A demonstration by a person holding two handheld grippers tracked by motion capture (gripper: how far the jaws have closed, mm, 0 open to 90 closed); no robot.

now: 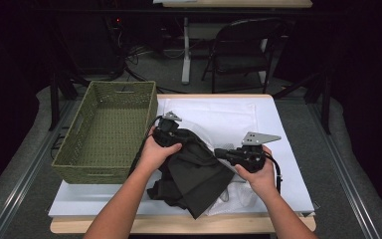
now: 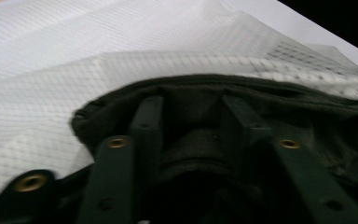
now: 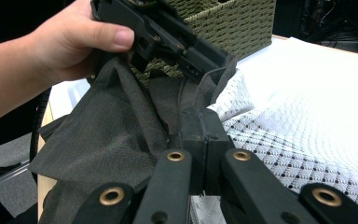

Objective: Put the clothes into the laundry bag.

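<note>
Left gripper (image 2: 193, 116): we note jaws spread around hem of dark garment (image 1: 194, 172), not seen pinching. Right gripper (image 3: 204, 133): jaws pressed together on same garment's edge. Garment hangs between both grippers, right of wicker basket (image 1: 104, 130), over white cloth (image 1: 229, 117).

Table (image 1: 288, 149), white top, wooden front edge.
Directly on it: green woven basket (image 1: 107, 132) at the left; white mesh cloth (image 1: 219, 119) spread over the middle; dark cloth (image 1: 194, 177) heaped on the near part, overlapping the white one.
</note>
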